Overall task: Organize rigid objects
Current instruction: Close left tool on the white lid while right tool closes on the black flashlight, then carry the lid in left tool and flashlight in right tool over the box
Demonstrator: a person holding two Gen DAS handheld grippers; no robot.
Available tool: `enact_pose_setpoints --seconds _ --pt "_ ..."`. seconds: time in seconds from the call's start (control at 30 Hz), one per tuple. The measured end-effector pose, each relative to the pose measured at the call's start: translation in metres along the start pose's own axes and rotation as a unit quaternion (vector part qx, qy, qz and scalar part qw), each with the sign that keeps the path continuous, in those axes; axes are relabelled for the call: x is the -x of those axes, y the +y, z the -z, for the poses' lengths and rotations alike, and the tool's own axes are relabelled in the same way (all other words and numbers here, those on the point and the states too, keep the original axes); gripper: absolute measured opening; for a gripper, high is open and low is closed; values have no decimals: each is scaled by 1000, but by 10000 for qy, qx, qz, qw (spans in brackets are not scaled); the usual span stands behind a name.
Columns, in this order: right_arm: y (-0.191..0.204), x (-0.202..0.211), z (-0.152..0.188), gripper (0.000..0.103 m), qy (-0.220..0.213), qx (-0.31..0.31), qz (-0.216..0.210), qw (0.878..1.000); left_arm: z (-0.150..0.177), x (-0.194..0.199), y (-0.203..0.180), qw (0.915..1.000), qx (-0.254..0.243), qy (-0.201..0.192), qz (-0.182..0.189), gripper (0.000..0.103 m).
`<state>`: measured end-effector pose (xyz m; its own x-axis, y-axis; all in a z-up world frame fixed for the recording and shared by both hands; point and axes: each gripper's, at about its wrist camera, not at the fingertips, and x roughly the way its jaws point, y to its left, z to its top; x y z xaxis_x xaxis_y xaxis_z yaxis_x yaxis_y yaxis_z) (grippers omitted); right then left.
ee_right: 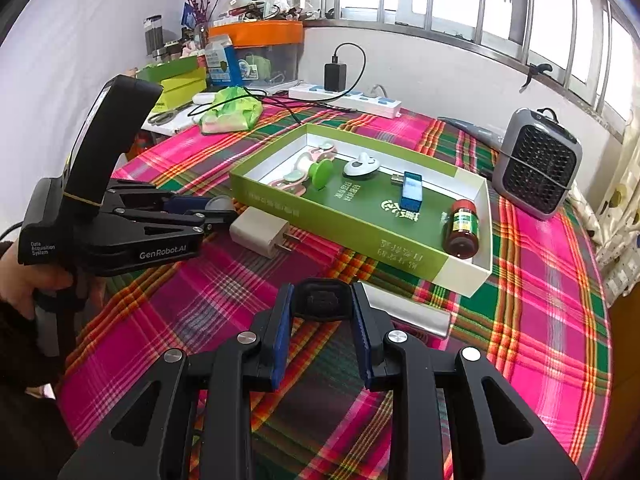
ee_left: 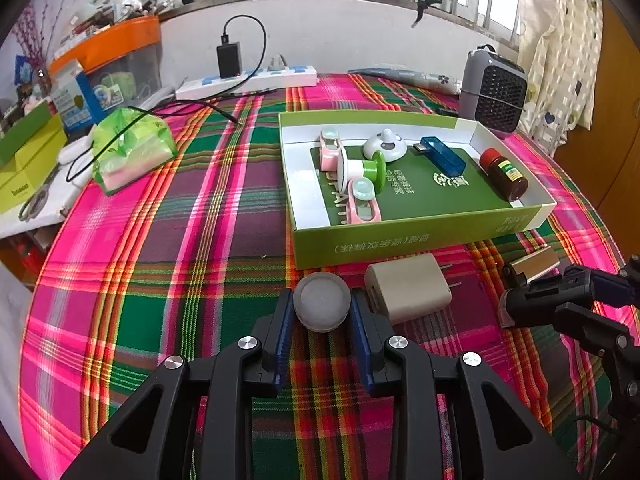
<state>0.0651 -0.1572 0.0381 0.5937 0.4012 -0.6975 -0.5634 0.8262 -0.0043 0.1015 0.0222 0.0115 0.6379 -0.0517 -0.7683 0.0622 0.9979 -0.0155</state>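
Green box (ee_left: 400, 236) w/ sorted items, set mid-table on plaid cloth (ee_left: 160, 280).
Inside, large to small: brown bottle (ee_left: 504, 174) lying at the right end, green-white spool (ee_left: 362, 170), blue USB piece (ee_left: 442, 156), two pink clips (ee_left: 364, 202), white round gadget (ee_left: 385, 145). Beige charger (ee_left: 408, 288) is seen just outside the front wall. Left gripper (ee_left: 322, 312) is pinched on a translucent round cap (ee_left: 322, 302), just beside the charger. Right gripper (ee_right: 322, 312) is clamped on a black-and-silver item (ee_right: 404, 312) in front of the box; its silver part is seen fully only in the right wrist view. Hand (ee_right: 28, 280) on the left gripper's handle is shown in that view alone.
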Motion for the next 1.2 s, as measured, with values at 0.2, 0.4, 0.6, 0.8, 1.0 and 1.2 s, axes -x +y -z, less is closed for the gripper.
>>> enact_pose_setpoints --seconds 0.2,0.4,0.6,0.8,1.0,1.2 --pt "0 3 3 29 -39 -121 -107 9999 1 4 1 10000 29 -60 22 26" --pt "-5 8 16 29 39 -353 -135 9993 3 5 2 9999 47 -63 79 26" --pt "-3 7 27 29 192 -394 -146 9989 5 7 1 9999 36 -78 130 26" --pt "2 -2 32 29 374 -313 -155 9987 6 8 1 9999 35 -63 147 26" --pt "3 -8 29 29 477 -258 -159 9984 7 8 1 9999 26 -54 159 26" --pt "5 -17 27 29 611 -209 -128 9978 7 10 0 9999 10 -57 157 26"
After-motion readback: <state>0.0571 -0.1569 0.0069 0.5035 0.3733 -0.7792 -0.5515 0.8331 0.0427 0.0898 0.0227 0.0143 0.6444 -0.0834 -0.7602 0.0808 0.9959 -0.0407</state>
